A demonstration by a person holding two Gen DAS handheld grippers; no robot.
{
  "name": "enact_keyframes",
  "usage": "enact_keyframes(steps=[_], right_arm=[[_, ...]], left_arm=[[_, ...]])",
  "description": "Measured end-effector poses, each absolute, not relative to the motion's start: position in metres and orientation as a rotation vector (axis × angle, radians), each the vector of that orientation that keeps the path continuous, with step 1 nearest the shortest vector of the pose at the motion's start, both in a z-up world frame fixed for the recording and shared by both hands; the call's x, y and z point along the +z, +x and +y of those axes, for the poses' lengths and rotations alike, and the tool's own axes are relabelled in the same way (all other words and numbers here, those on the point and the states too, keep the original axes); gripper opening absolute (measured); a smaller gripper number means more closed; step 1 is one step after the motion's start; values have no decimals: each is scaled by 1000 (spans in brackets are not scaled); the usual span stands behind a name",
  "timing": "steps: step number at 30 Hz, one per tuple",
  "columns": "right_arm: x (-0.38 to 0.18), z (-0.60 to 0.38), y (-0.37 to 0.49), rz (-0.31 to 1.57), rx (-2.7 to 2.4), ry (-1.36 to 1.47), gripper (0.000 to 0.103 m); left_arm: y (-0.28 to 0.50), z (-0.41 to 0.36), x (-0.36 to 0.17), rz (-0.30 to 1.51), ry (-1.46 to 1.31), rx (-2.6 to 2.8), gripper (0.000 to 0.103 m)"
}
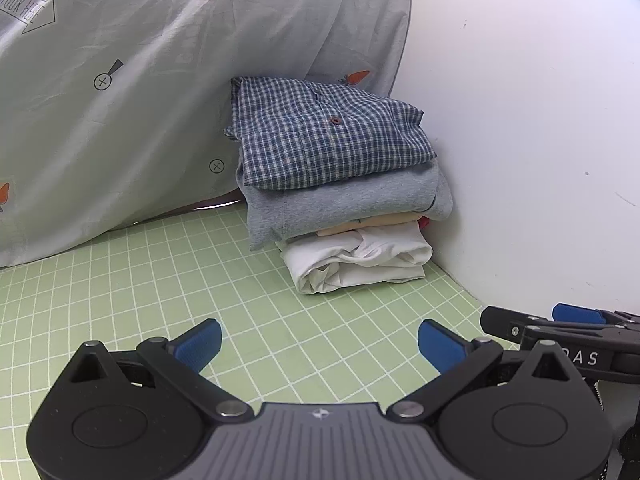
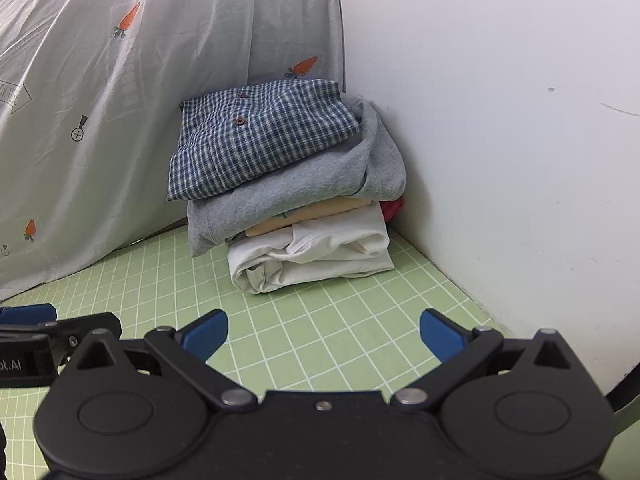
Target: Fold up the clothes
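Both tongs are spread wide and nothing is gripped by either one. The left gripper (image 1: 319, 345) is held with its blue pads (image 1: 200, 344) far apart over the green grid mat (image 1: 120, 300), and no cloth is touched by them; only bare mat is seen between the fingers. Same story for the right gripper (image 2: 323, 336): blue pads (image 2: 208, 334) fully parted, nothing pinched, mat underneath. Whether the mat itself is touched by the fingertips can't be told from these angles.

The two tools are kept side by side. The right one is seen poking in at the left tool's right edge, and the left one at the right tool's left edge.

The stack of folded clothes (image 1: 340, 184) is found straight ahead of both tongs, well apart from the tips, pushed into the corner where the white wall (image 1: 520, 140) is met by a grey printed sheet (image 1: 140, 100) with little carrots on it. A blue checked shirt (image 2: 260, 136) is laid on top, a grey garment (image 2: 288, 200) under it, then a thin beige piece (image 2: 304, 214), and a white garment (image 2: 312, 256) at the bottom. A bit of red is glimpsed at the back.
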State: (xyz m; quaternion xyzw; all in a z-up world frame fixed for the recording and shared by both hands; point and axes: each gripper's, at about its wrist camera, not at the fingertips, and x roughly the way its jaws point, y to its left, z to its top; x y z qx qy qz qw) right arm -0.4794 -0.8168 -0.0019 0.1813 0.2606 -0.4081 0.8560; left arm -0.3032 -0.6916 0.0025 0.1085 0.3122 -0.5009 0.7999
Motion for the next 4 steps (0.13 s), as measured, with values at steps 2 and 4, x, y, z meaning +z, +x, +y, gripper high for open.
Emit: enact_keyframes(steps=[2,4], right_arm=[[-3,-817,-479,552,-857,382,103],[-3,-818,-479,552,-856,382,103]], left_arm=[[-303,-691,3,668,228,-1075,103],[-304,-691,4,666,226,-1073,103]])
